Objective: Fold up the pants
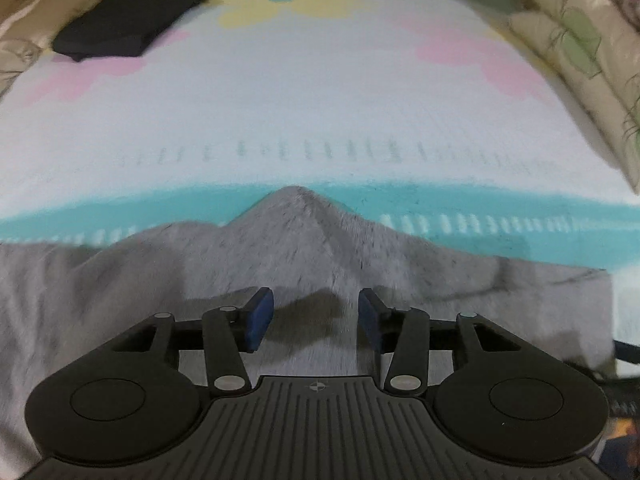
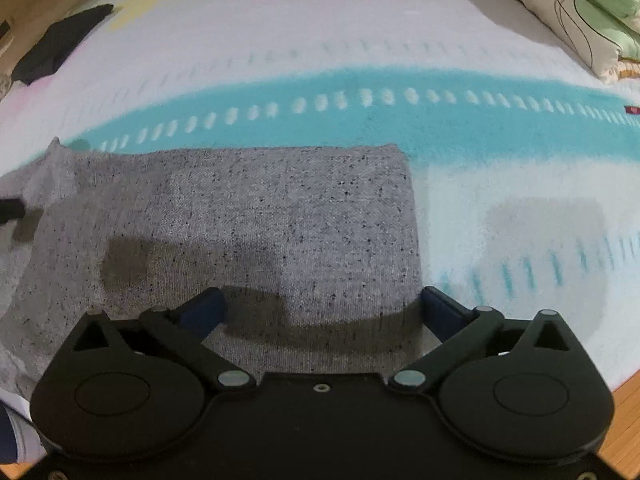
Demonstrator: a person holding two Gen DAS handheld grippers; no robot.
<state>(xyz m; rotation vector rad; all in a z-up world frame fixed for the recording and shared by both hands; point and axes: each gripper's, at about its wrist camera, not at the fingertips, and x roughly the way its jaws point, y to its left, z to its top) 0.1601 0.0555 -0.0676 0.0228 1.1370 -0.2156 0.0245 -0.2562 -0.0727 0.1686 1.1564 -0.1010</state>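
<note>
Grey speckled pants (image 1: 120, 280) lie on a flower-patterned bed cover (image 1: 320, 100). In the left wrist view their far edge rises to a peak (image 1: 298, 200) on the teal stripe. My left gripper (image 1: 314, 316) hovers over the cloth with its blue pads apart, and only fabric and shadow show below the gap. In the right wrist view the pants (image 2: 260, 208) lie flat with a straight right edge. My right gripper (image 2: 320, 304) is spread wide above that end, its right finger just past the edge, holding nothing.
A dark folded garment (image 1: 128, 20) lies at the far left of the cover, also in the right wrist view (image 2: 56, 48). Leaf-print pillows (image 1: 580, 40) line the far right side. Wooden floor (image 2: 624, 420) shows at the bed's near right corner.
</note>
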